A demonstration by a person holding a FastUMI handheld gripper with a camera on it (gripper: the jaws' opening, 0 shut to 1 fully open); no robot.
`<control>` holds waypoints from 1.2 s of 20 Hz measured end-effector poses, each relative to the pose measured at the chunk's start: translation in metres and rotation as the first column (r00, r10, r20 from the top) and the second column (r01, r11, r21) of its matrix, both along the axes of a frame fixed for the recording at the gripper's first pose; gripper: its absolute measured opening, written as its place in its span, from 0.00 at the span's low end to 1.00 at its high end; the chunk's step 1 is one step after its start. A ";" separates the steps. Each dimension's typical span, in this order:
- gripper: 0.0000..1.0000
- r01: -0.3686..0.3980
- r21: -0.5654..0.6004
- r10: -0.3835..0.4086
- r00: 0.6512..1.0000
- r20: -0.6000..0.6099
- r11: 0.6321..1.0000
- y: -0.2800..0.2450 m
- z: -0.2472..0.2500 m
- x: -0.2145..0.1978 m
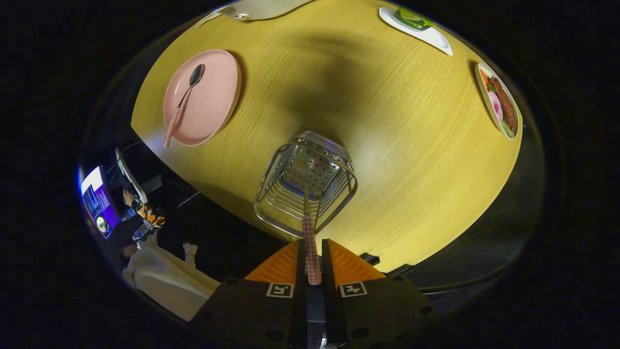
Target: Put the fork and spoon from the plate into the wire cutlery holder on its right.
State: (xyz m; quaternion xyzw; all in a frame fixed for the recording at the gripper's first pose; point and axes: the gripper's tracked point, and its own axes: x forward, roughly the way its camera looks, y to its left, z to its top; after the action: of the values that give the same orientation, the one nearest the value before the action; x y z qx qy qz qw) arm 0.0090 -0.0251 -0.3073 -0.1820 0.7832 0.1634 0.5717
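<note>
No writing can be read on anything here. The tongs [311, 264] are clamped on the red-and-white checked handle of the fork [311, 252], whose metal end hangs down into the wire holder [305, 186] on the yellow table [411, 145]. The spoon [183, 103], with a matching handle, lies on the pink plate [213, 102], left of the holder.

The gripper [311, 259] clamps the fork [310, 242] by its checked handle, tines down inside the wire holder [305, 186]; spoon [184, 102] lies on the pink plate [213, 106]
</note>
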 end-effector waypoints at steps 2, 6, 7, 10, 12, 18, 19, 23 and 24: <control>0.32 0.008 0.010 -0.008 1.000 0.024 1.000 0.002 0.001 0.006; 0.58 0.021 0.057 -0.025 0.997 0.067 0.998 0.010 0.004 0.007; 0.62 0.020 0.072 -0.026 0.996 0.081 0.997 0.012 0.006 0.009; 0.87 0.032 0.129 -0.047 0.991 0.121 0.991 0.020 0.013 0.008; 0.93 0.027 0.160 -0.054 0.985 0.165 0.987 0.024 0.019 0.006; 1.00 0.082 0.307 -0.194 0.915 0.355 0.948 0.049 0.052 0.014; 1.00 0.083 0.337 -0.223 0.888 0.402 0.938 0.053 0.060 0.018; 1.00 0.070 0.428 -0.322 0.769 0.552 0.901 0.074 0.096 0.027; 1.00 0.076 0.459 -0.357 0.744 0.565 0.885 0.084 0.103 0.026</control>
State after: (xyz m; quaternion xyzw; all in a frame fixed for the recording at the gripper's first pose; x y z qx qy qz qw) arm 0.0351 0.0586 -0.2047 -0.0090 0.5074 0.1823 0.8421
